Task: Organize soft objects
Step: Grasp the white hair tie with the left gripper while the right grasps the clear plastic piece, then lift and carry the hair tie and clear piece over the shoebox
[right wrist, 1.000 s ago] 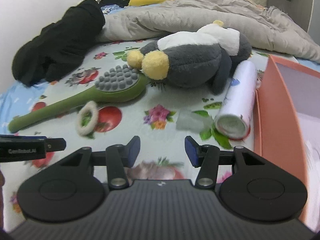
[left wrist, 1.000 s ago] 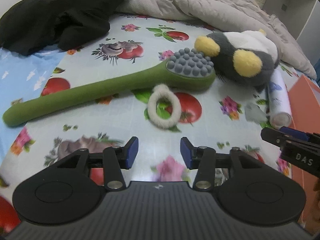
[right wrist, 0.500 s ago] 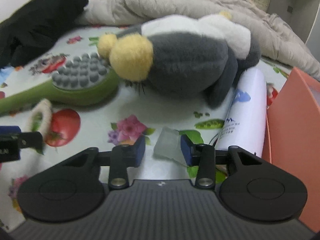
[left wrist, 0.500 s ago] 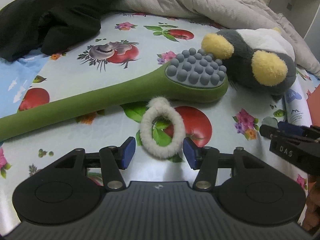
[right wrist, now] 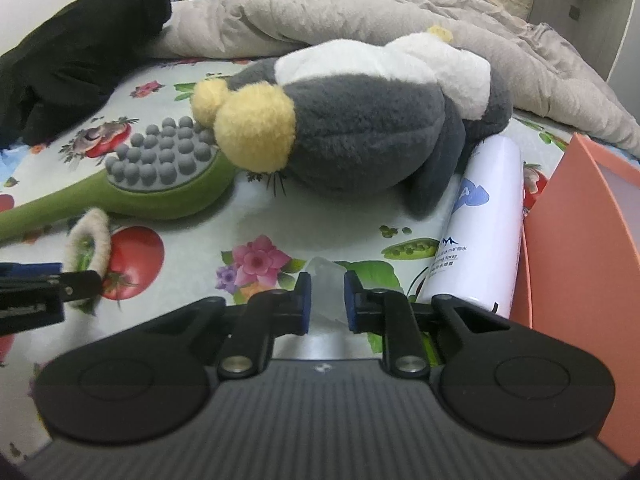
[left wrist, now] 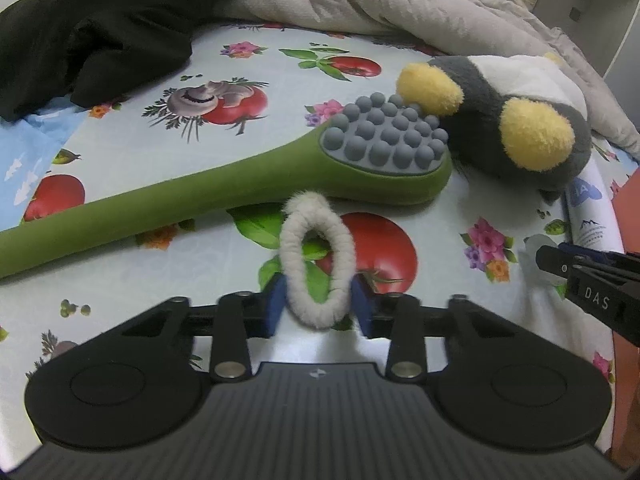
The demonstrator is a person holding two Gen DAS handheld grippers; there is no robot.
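A white fuzzy hair tie point(left wrist: 316, 264) lies on the fruit-print cloth; my left gripper point(left wrist: 318, 306) has closed its blue pads on both sides of it. It also shows in the right wrist view point(right wrist: 90, 244). My right gripper point(right wrist: 325, 300) is closed on a small translucent soft block point(right wrist: 326, 280). A grey, white and yellow plush penguin point(right wrist: 360, 120) lies just beyond, also in the left wrist view point(left wrist: 512, 120). A green massage brush with grey nubs point(left wrist: 240, 184) lies across the cloth, its head touching the plush.
A white spray can point(right wrist: 484, 224) lies beside the plush. An orange box point(right wrist: 584, 260) stands at the right. A black garment point(left wrist: 100, 28) and a grey quilt point(left wrist: 400, 4) lie at the back. The left gripper's tip shows at the left of the right wrist view point(right wrist: 48, 288).
Both grippers moved forward and down. The left one narrowed around the hair tie; the right one narrowed around the translucent block.
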